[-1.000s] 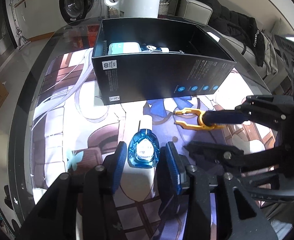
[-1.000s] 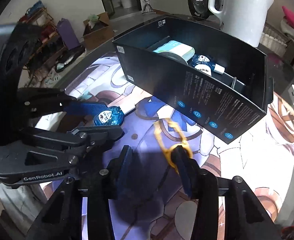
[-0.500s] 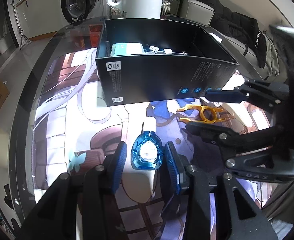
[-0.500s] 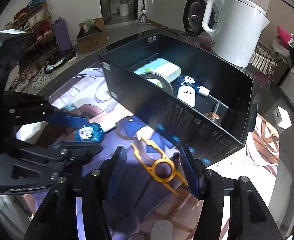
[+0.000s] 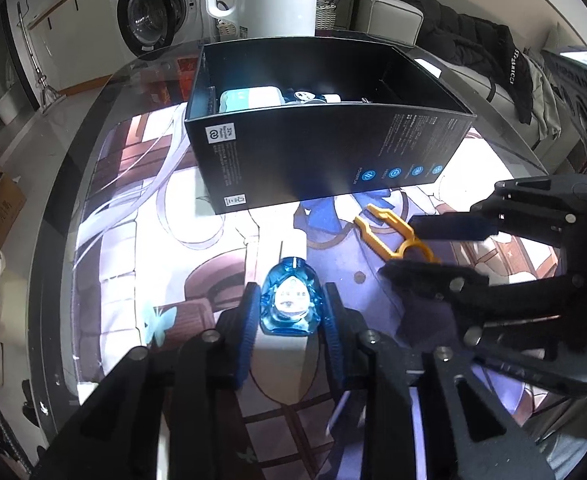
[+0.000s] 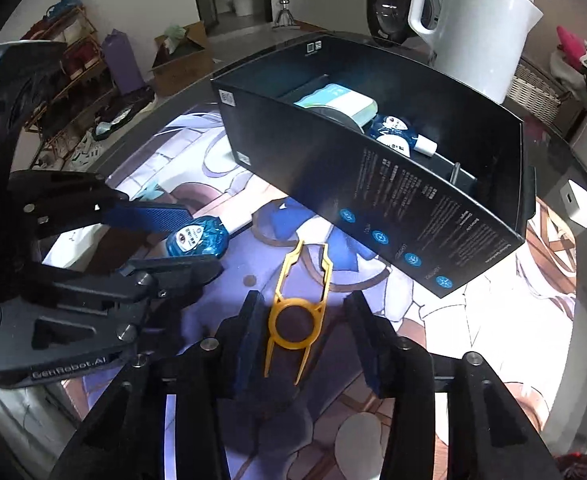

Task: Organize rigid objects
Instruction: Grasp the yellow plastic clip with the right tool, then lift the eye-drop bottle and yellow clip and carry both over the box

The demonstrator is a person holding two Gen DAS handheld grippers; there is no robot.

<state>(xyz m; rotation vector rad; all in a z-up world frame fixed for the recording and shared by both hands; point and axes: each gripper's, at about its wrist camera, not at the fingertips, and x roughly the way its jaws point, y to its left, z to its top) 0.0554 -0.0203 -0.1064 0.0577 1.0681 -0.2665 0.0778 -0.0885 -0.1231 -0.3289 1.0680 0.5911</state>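
A small blue bottle with a white cap (image 5: 291, 302) lies on the printed mat between the fingers of my left gripper (image 5: 292, 308), which is open around it; it also shows in the right wrist view (image 6: 197, 237). A yellow plastic puller tool (image 6: 297, 312) lies flat between the fingers of my right gripper (image 6: 305, 320), which is open around it; the tool also shows in the left wrist view (image 5: 393, 236). A black open box (image 5: 325, 152) stands behind them and holds a teal case (image 6: 335, 100), another blue bottle (image 6: 393, 136) and other small items.
A white kettle (image 6: 473, 24) stands behind the box at the table's far edge. A small white cube (image 6: 577, 204) lies on the glass table right of the box. A washing machine (image 5: 153, 20), a cardboard box on the floor and a couch with a dark jacket surround the table.
My right gripper let go of the yellow tool, which now lies flat on the mat, and opened wide around it. My left gripper stays open around the blue bottle.
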